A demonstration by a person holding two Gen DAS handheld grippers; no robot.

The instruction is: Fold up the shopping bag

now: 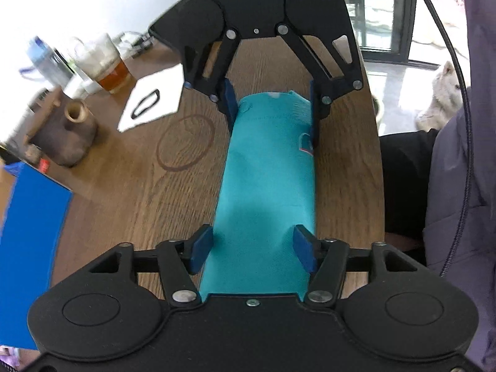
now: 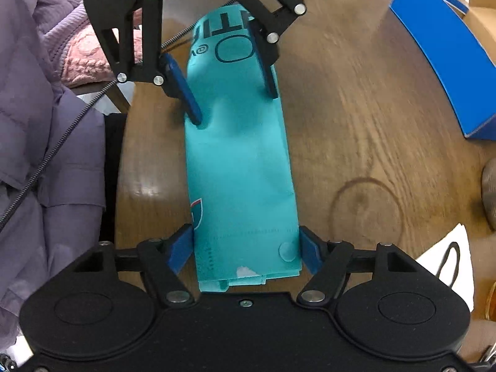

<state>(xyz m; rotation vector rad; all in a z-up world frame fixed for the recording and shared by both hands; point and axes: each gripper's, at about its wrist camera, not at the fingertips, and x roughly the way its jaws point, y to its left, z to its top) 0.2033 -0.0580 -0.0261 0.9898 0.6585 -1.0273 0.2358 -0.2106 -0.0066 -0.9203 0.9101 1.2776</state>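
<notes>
I am holding the left gripper (image 1: 252,246) and right gripper (image 2: 246,248) spread, straddling opposite ends of the bag (image 1: 266,186), its length running between them.

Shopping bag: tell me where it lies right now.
The teal shopping bag lies folded into a long strip on the wooden table, near the edge by the person's purple jacket, its ends between the left tongs and right tongs.

A wooden table (image 1: 192,186) carries the folded teal bag (image 1: 266,192) at centre, a blue box (image 1: 31,248) lower left, and paper (image 1: 155,99), glass (image 1: 105,65) and jar (image 1: 66,133) upper left.
</notes>
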